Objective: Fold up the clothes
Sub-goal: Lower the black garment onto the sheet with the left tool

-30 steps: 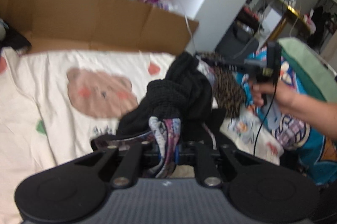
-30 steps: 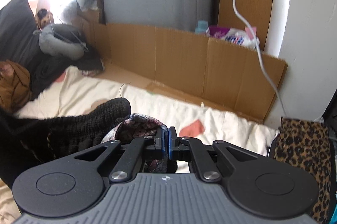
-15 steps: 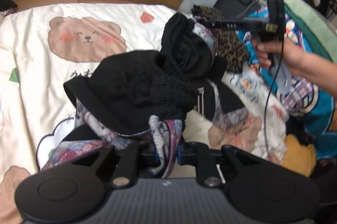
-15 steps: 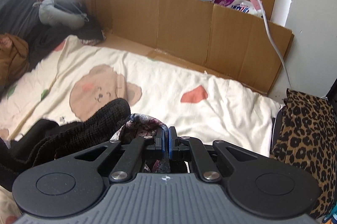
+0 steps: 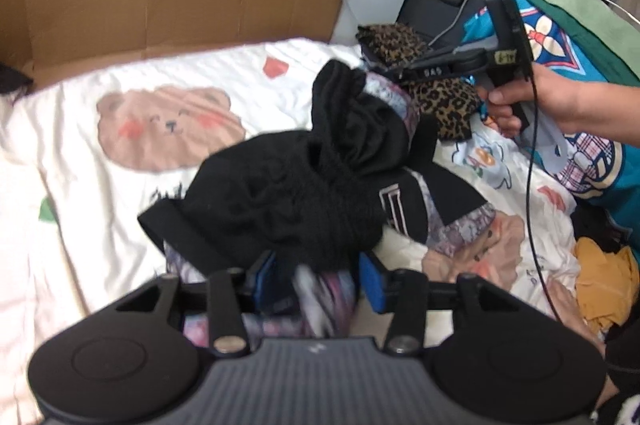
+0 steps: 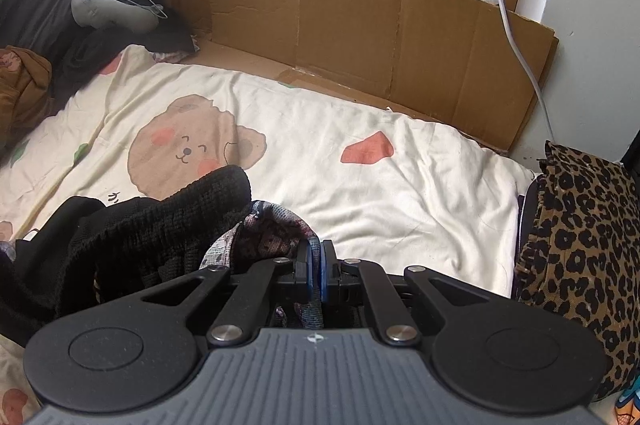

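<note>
right wrist: bear-print quilt point(image 6: 360, 185) (cardboard point(image 6: 360, 25) behind).

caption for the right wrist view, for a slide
Right tongs shut on a patterned garment with a black knit bunched beside it, over a bear-print blanket.

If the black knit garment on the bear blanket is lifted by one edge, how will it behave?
The black knit garment lies crumpled in soft folds, so it would probably hang floppy. Its thick ribbed knit suggests some weight and little slipperiness. A patterned lining is bunched with it, so the layers may separate.
</note>
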Tool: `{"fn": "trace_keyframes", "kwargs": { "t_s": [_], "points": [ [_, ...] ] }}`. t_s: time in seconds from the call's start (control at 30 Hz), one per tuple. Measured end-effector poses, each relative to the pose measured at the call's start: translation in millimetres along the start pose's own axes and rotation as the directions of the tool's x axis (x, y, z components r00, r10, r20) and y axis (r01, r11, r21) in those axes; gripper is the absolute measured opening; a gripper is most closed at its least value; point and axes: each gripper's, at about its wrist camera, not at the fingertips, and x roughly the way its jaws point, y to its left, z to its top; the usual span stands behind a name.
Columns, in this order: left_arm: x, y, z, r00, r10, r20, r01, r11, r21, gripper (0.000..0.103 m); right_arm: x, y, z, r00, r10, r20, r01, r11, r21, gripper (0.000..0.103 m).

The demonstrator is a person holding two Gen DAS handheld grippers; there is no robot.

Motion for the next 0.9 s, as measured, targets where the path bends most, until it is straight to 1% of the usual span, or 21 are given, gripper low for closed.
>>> {"fn": "trace_keyframes", "kwargs": {
  "t_s": [0.1,0.2,0.3,0.33,0.43,0.57,0.67,0.7,0.73,0.8,0.9],
  "points": [
    [6.7,3.3,1.6,0.998,-0.052,-0.026,0.051,0.998,-0.023,0.047,0.2,1.3,1.6,1.0,0.006,0.002,-0.006,1.0,-0.005,0.002],
    [14.6,7.9,-3.7,0.996,-0.062,-0.069,0.058,0.996,-0.063,0.047,2.5,2.3,2.9,1.0,0.008,0.0,-0.008,1.0,-0.005,0.002],
    [13.5,8.1,-9.5,0.992,-0.104,-0.068,0.098,0.991,-0.087,0.05,5.5,3.6,3.4,1.0,0.007,-0.002,-0.007,1.0,-0.006,0.002],
    [12.8,5.8,-11.4,0.991,-0.117,-0.07,0.111,0.991,-0.077,0.053,6.5,3.8,3.5,1.0,0.007,-0.003,-0.007,1.0,-0.005,0.002],
    [11.5,-2.7,-16.5,0.987,-0.146,-0.07,0.144,0.989,-0.038,0.057,9.1,3.8,4.2,1.0,0.006,-0.004,-0.006,1.0,-0.003,0.002],
    [10.2,-14.0,-16.9,0.986,-0.156,-0.051,0.157,0.988,0.006,0.057,10.2,3.2,4.9,1.0,0.005,-0.004,-0.004,1.0,0.005,0.002],
    [8.2,-18.5,-14.9,0.98,-0.194,-0.042,0.195,0.981,0.014,0.057,10.1,3.8,4.1,1.0,0.003,-0.006,-0.003,1.0,0.005,0.002],
    [9.7,-18.9,-15.0,0.978,-0.203,-0.056,0.204,0.979,0.011,0.057,10.0,3.9,3.9,1.0,0.003,-0.006,-0.003,1.0,0.005,0.002],
    [12.1,-18.4,-15.7,0.977,-0.199,-0.074,0.2,0.98,0.004,0.057,9.7,3.9,3.7,1.0,0.004,-0.007,-0.004,1.0,0.004,0.002],
    [14.6,-15.5,-19.6,0.982,-0.168,-0.091,0.167,0.986,-0.021,0.055,9.5,3.4,3.6,1.0,0.005,-0.007,-0.005,1.0,0.004,0.002],
    [14.9,-10.2,-27.1,0.979,-0.166,-0.116,0.161,0.986,-0.047,0.055,9.5,2.3,3.8,1.0,0.006,-0.007,-0.005,1.0,0.006,0.002]
  ]
}}
